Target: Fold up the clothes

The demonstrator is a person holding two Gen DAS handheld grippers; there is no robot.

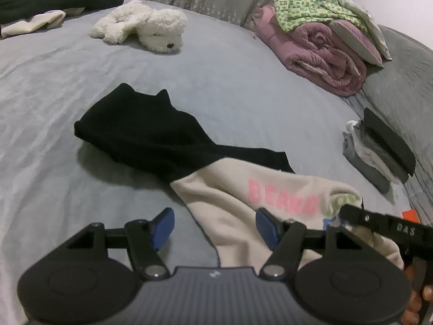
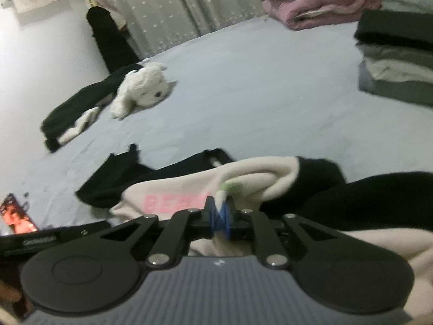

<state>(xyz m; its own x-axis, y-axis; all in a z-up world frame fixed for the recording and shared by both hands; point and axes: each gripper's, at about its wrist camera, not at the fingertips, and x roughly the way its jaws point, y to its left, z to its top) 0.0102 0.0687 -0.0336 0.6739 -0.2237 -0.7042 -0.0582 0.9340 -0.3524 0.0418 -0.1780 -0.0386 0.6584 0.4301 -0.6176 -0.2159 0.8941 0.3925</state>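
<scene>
A cream and black sweatshirt [image 1: 232, 197] with pink lettering lies rumpled on the grey bed sheet [image 1: 54, 86], its black sleeve [image 1: 140, 132] stretched toward the middle of the bed. My left gripper [image 1: 213, 226] hovers open just above the cream part, with nothing between its blue pads. In the right wrist view the same sweatshirt [image 2: 189, 187] lies bunched. My right gripper [image 2: 219, 216] is shut on a pinch of the sweatshirt's cream fabric, which stands up between the blue pads. The right gripper's black body [image 1: 384, 227] enters the left wrist view from the right.
A white plush dog [image 1: 143, 27] lies at the far side. A pink quilt with a green patterned garment [image 1: 319, 38] is piled at the back right. A stack of folded clothes [image 1: 379, 149] sits at the right edge. Dark clothes [image 1: 54, 0] lie at the far left.
</scene>
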